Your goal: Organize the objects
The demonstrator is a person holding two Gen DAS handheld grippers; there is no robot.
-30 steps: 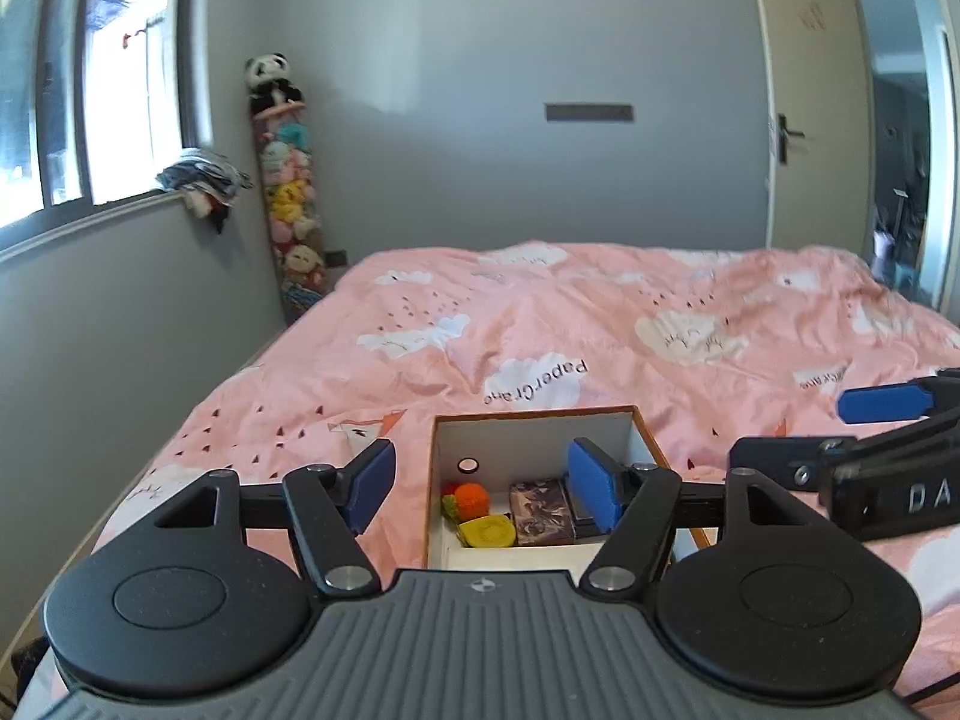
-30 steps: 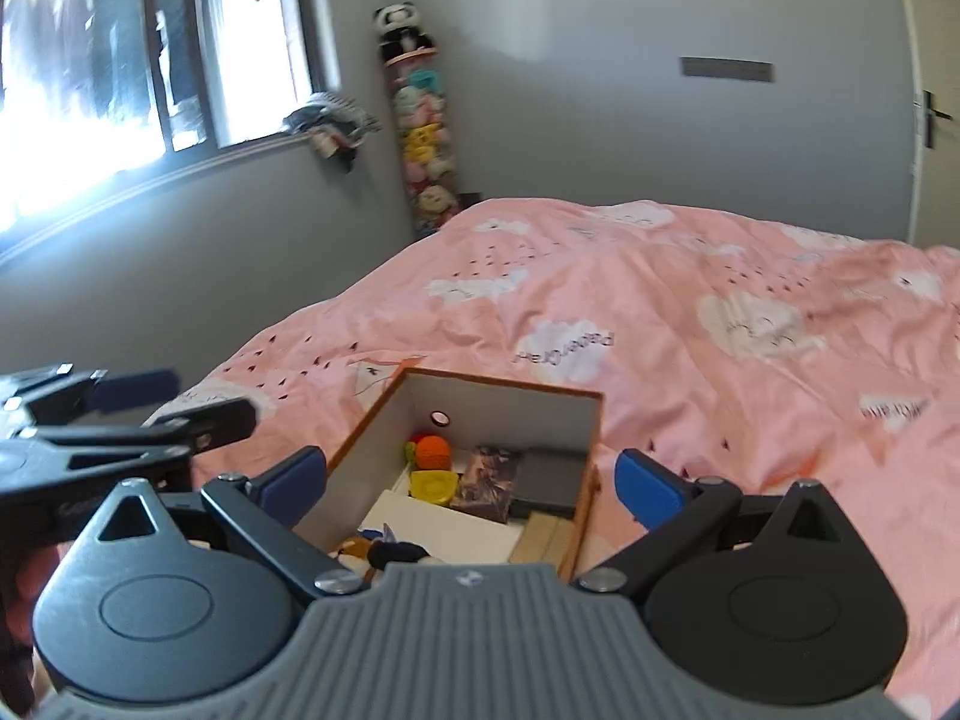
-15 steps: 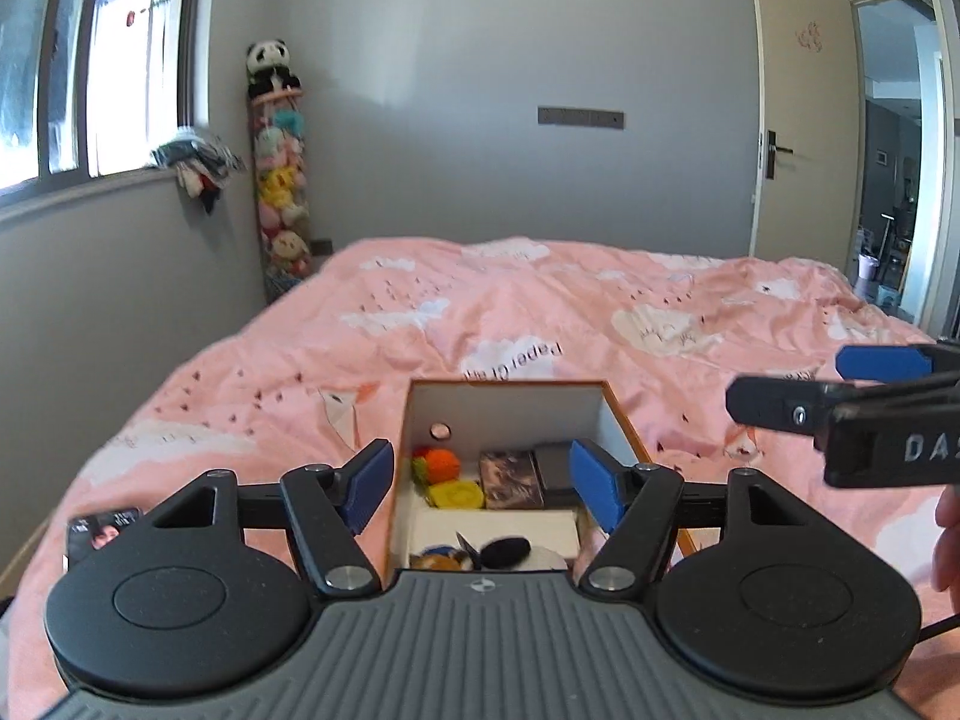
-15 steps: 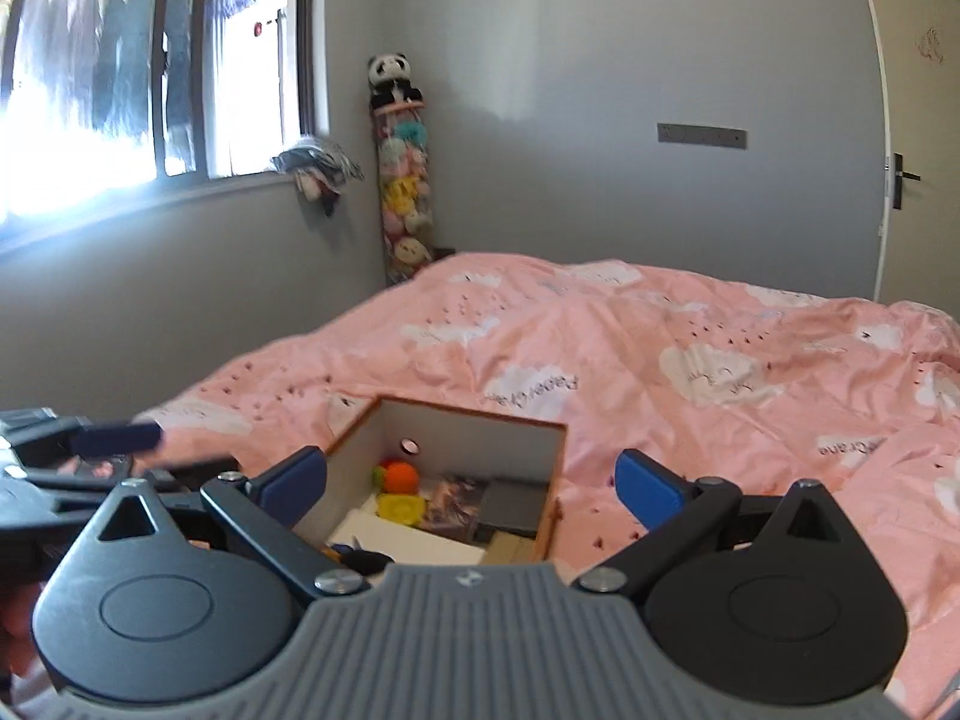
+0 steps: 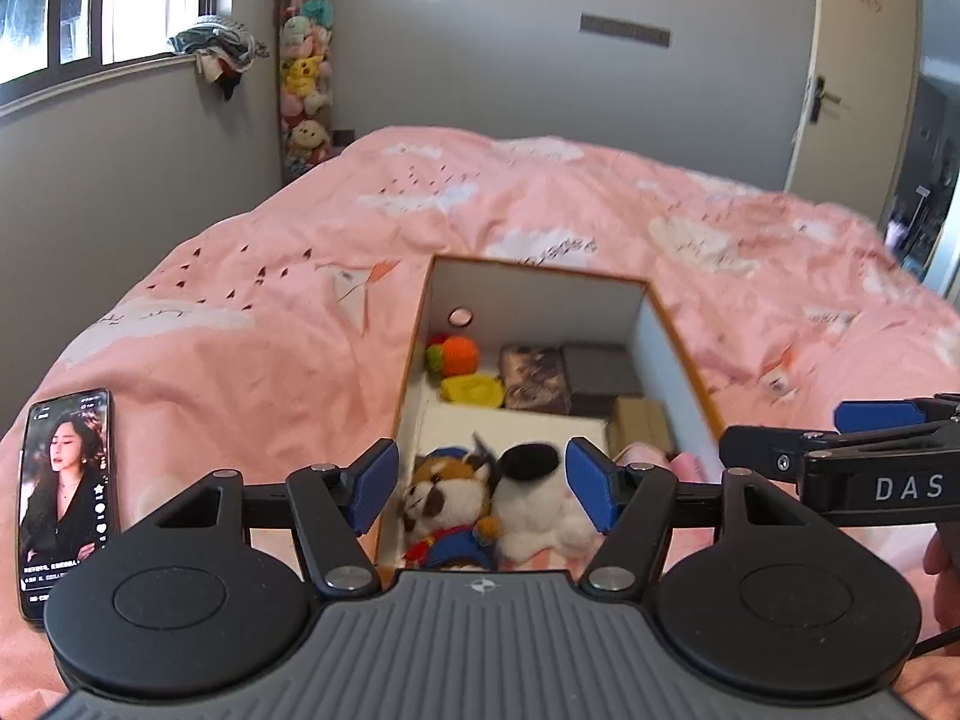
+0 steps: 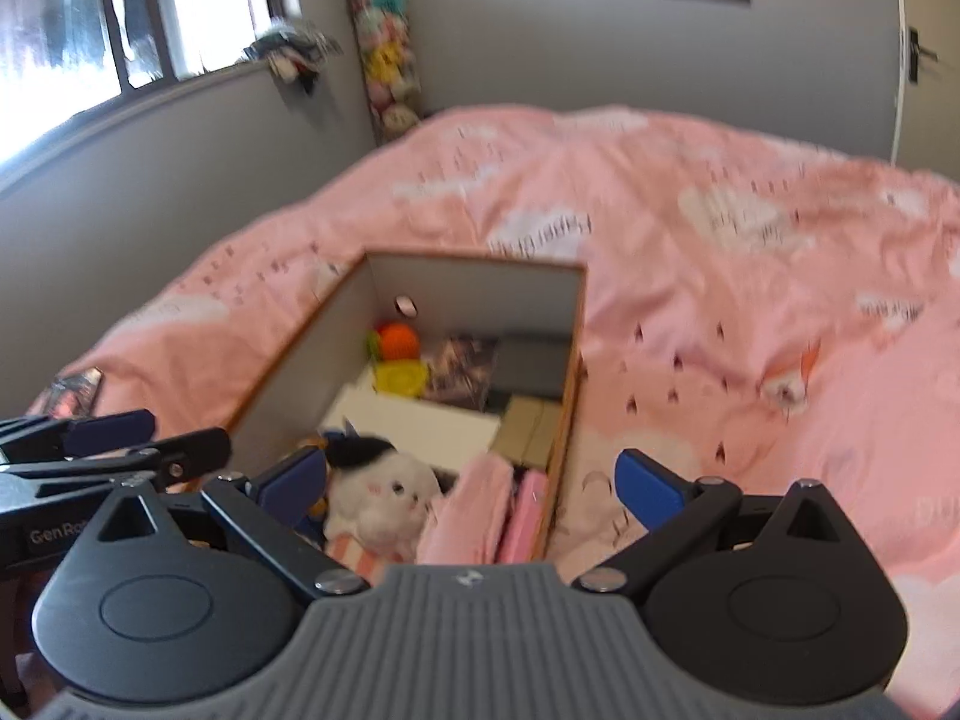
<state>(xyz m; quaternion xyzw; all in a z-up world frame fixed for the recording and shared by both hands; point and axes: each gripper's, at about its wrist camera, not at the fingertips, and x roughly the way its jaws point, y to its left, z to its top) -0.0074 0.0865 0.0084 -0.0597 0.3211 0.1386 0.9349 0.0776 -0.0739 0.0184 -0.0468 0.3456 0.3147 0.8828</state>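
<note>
An open brown-rimmed box (image 5: 678, 330) (image 6: 573, 372) lies on the pink bed. Inside are an orange knitted ball (image 5: 459, 354) (image 6: 399, 339), a yellow toy (image 5: 474, 390), dark flat packs (image 5: 534, 378), a brown-and-white plush (image 5: 447, 495) and a white plush with a black cap (image 5: 534, 504) (image 6: 384, 495). My left gripper (image 5: 483, 489) hangs open just above the two plush toys, holding nothing. My right gripper (image 6: 474, 480) is open over the box's near right corner, above pink cloth (image 6: 474, 510); it shows at the right edge of the left wrist view.
A phone (image 5: 66, 492) with a lit screen lies on the bedspread left of the box. A tall tube of plush toys (image 5: 303, 60) stands in the far corner under a window. A door (image 5: 858, 72) is at the back right. A hand (image 5: 945, 576) shows at the right edge.
Both grippers have tilted down and drawn back toward the box's near end, so the plush toys and the phone have come into view. Both stayed open.
</note>
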